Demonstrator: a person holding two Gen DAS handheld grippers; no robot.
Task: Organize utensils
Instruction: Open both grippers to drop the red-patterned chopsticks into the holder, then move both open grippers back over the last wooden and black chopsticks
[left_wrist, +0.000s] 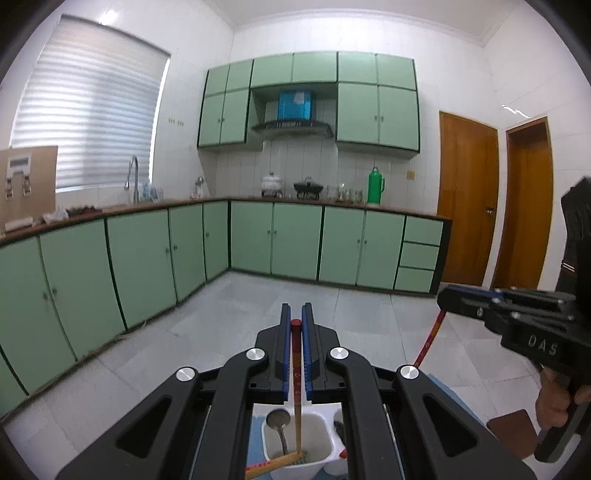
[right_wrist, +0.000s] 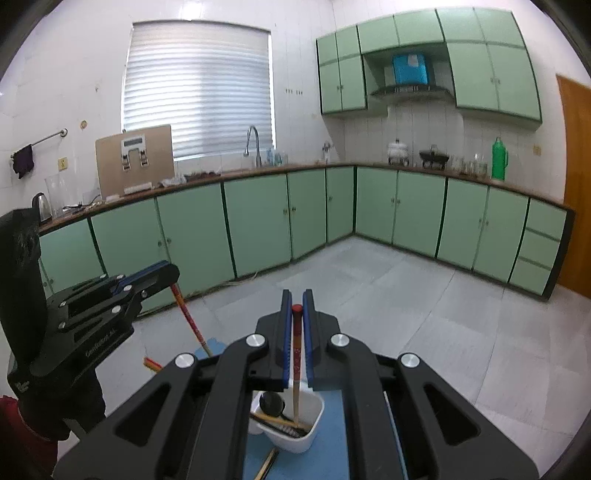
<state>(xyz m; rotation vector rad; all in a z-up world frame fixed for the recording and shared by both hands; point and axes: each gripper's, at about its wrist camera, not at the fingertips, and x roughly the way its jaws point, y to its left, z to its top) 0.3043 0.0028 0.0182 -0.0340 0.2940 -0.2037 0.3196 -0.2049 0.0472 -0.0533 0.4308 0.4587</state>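
Both grippers are gripping chopsticks upright over the white holder (right_wrist: 295, 432) — the left gripper (left_wrist: 296, 317) and right gripper (right_wrist: 296, 301) are each pinching a red-topped chopstick (left_wrist: 296, 354) (right_wrist: 296, 343), tips already dipping inside, likely so they drop in beside the spoon (left_wrist: 279, 421).

Bright, even daylight, strong fisheye warp

Light enters through the blinds (right_wrist: 197, 90); glossy wall tiles (left_wrist: 110, 14) show glare, cabinets (right_wrist: 258, 221) bow, corners go black, mildly soft throughout.

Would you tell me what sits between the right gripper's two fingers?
A red-tipped chopstick stands clamped between the right gripper fingers, its lower end down in the white cup; the right wrist view shows it.
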